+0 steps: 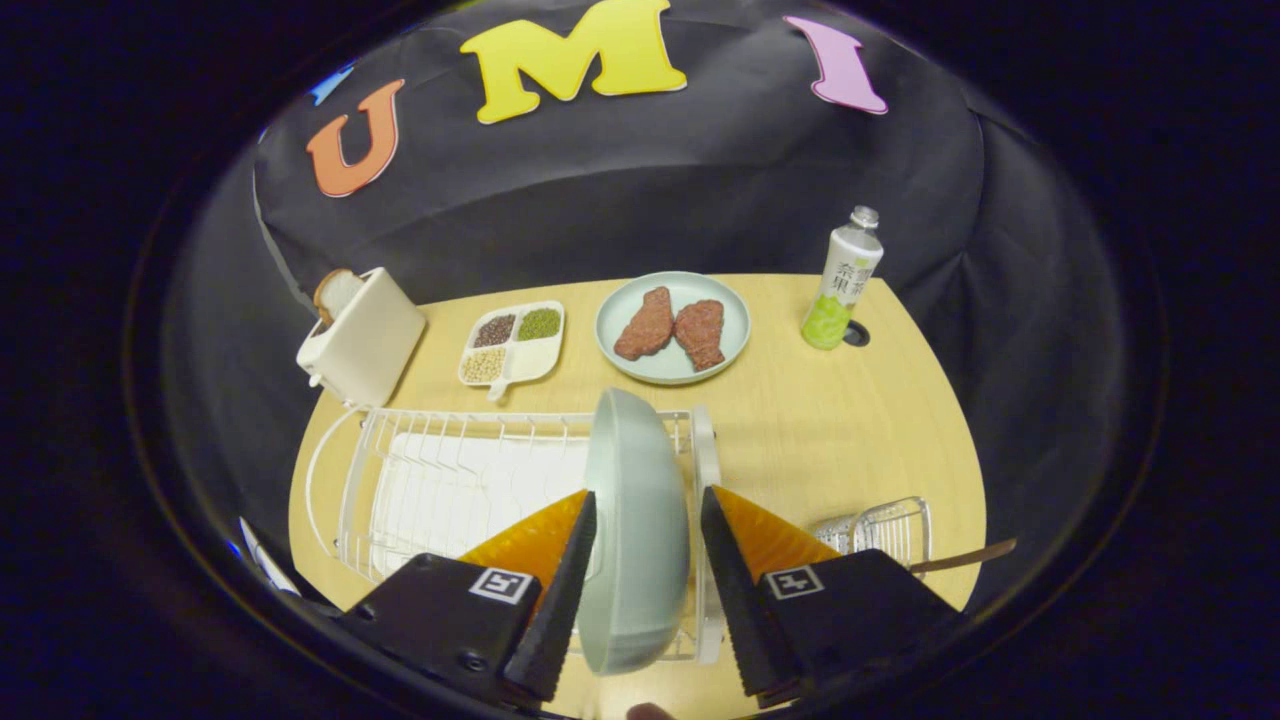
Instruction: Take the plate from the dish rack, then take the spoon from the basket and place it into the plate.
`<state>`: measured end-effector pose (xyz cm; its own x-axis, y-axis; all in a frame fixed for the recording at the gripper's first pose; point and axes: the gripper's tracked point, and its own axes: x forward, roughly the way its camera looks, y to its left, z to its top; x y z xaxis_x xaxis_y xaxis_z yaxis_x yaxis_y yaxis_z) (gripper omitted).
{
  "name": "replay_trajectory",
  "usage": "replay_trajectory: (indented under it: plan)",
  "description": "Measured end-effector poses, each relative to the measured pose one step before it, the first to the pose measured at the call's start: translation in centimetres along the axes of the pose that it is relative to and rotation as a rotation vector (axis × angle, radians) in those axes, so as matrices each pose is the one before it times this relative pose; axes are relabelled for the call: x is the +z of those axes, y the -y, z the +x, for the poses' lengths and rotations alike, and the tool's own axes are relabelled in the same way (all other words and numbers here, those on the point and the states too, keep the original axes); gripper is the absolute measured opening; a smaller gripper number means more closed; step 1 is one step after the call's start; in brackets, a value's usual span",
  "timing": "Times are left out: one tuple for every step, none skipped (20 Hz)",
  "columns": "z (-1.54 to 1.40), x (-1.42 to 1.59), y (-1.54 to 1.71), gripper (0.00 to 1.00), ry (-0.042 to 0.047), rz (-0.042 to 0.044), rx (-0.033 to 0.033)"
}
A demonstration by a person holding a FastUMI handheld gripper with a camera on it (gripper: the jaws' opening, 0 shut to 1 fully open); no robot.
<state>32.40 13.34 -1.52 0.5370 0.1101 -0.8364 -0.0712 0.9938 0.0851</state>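
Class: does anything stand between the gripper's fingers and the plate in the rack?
Nothing visible does. The plate stands on edge in the rack, right between the open gripper's fingers, with a gap on the right side.

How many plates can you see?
2. One plate stands on edge in the dish rack, between the open tool's fingers, neither clearly pressing it. The other plate lies flat beyond the rack, holding two meat pieces.

Even overhead light — fisheye-warped edges
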Motion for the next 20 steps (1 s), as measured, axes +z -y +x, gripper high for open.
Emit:
replay_trajectory:
  plan:
    - [0.064, -0.182, -0.2, 0.66, -0.01146, 0.00852, -0.0005]
    - [0.301, -0.222, -0.074, 0.6, -0.00711, 0.01061, -0.0075]
    - [-0.229, 0.027, -0.065, 0.55, -0.0061, 0.01163, -0.01162]
    - [-0.189, 0.073, 0.135, 0.46, -0.00307, 0.01104, -0.02367]
    - [0.153, -0.068, -0.036, 0.41, -0.0047, -0.00405, -0.01628]
    - [-0.253, 0.092, -0.177, 0.39, -0.00044, -0.00737, -0.01366]
    - [-0.33, 0.208, -0.018, 0.39, 0.0065, -0.00349, -0.02021]
    - [-0.252, 0.236, 0.016, 0.38, 0.00839, -0.00249, -0.02345]
    - [-0.491, 0.176, 0.053, 0.38, 0.00561, -0.00415, -0.02372]
    - [-0.45, 0.327, 0.075, 0.37, 0.00717, -0.00791, -0.02201]
    - [-0.392, 0.257, 0.104, 0.37, 0.00801, -0.00989, -0.02223]
    - [-0.371, 0.21, 0.247, 0.37, 0.00309, -0.0108, -0.02626]
    - [-0.432, 0.4, 0.087, 0.37, 0.01128, -0.00844, -0.01401]
    - [-0.679, 0.333, 0.099, 0.37, 0.0108, -0.00257, -0.00606]
    - [-0.618, 0.342, 0.109, 0.37, 0.01499, 0.00259, -0.00168]
    - [-0.637, 0.241, -0.318, 0.36, 0.0116, 0.01234, 0.02861]
    - [-0.862, -0.306, -0.379, 0.33, 0.00255, 0.00813, 0.0317]
    - [-0.758, -0.276, -0.068, 0.31, 0.00687, -0.00291, 0.01994]
    - [-0.742, -0.317, -0.184, 0.31, 0.01134, -0.00524, 0.02866]
    - [-0.781, -0.555, -0.344, 0.31, 0.00729, 0.00396, 0.04631]
